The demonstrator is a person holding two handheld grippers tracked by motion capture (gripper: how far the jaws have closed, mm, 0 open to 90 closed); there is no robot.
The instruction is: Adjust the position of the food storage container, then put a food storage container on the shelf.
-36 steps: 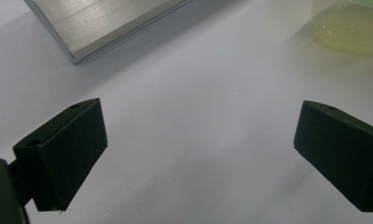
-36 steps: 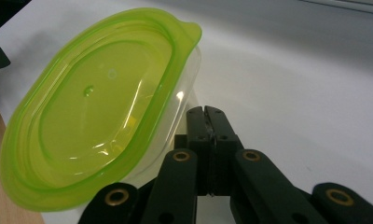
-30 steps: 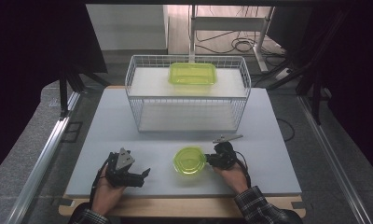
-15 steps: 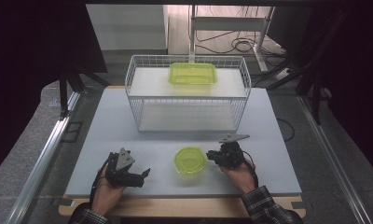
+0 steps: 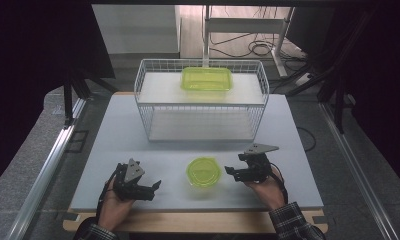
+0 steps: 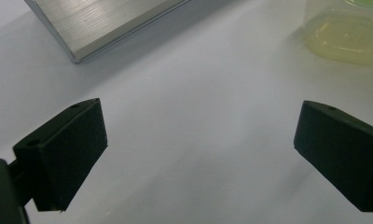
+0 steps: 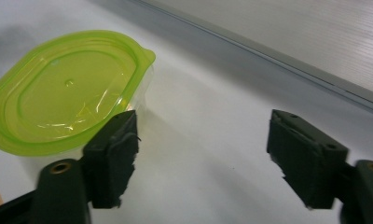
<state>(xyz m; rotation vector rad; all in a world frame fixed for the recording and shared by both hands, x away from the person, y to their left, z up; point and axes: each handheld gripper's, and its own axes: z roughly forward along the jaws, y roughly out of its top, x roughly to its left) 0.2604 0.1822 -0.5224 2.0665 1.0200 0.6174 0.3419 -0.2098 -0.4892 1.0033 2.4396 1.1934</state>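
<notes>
1. Centrally, a small lime-lidded container (image 5: 204,172) sits at six o'clock on the white counter (image 5: 198,145), between the two claws and touching neither.
2. The right claw (image 5: 230,173) lies just beside it at three o'clock, jaws spread and empty; the right gripper view shows the lid's pour tab and the clear tub under it, by the near jaw.
3. The left claw (image 5: 157,187) rests at eight o'clock, farther off, jaws spread wide over bare counter; its own view catches the container's clear wall (image 6: 345,32).
4. At twelve o'clock stands a white wire basket (image 5: 200,107); a larger lime container (image 5: 206,79) lies on its top shelf.
</notes>
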